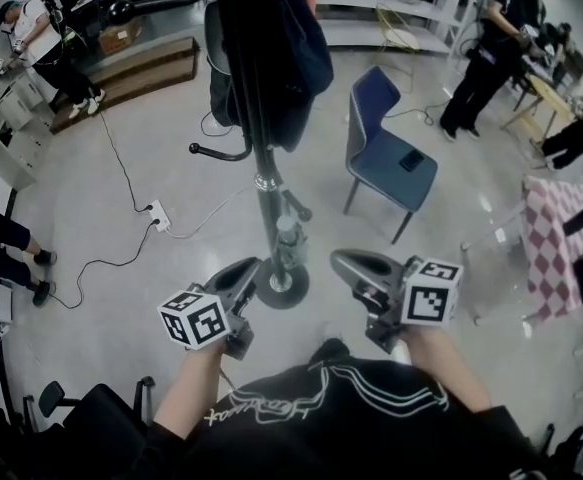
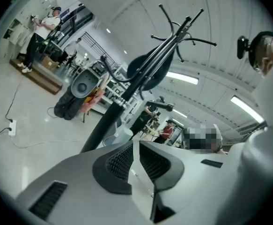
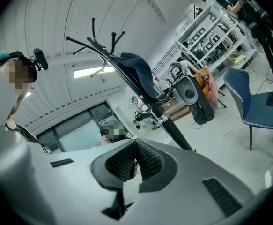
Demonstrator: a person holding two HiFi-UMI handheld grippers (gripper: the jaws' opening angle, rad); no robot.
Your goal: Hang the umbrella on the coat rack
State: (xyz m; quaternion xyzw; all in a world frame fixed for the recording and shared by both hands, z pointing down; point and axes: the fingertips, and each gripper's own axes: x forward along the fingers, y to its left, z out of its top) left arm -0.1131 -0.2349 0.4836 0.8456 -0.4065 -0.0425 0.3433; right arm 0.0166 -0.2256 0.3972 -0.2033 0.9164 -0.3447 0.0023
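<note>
The black coat rack [image 1: 268, 198] stands just ahead of me on its round base [image 1: 283, 286]. A dark navy folded umbrella [image 1: 271, 48] hangs from its upper part, lying against the pole; it also shows as the dark umbrella [image 2: 150, 69] and the navy umbrella [image 3: 137, 71]. My left gripper [image 1: 243, 276] is held just left of the base, its jaws only a narrow gap apart with nothing between them. My right gripper [image 1: 354, 266] sits just right of the base, pads meeting at the tips, empty. Both are apart from the rack.
A blue chair [image 1: 386, 158] with a phone on its seat stands right of the rack. A white power strip [image 1: 158, 215] and cables lie on the floor to the left. A checked table [image 1: 561, 248] is at the right. People stand at the room's edges.
</note>
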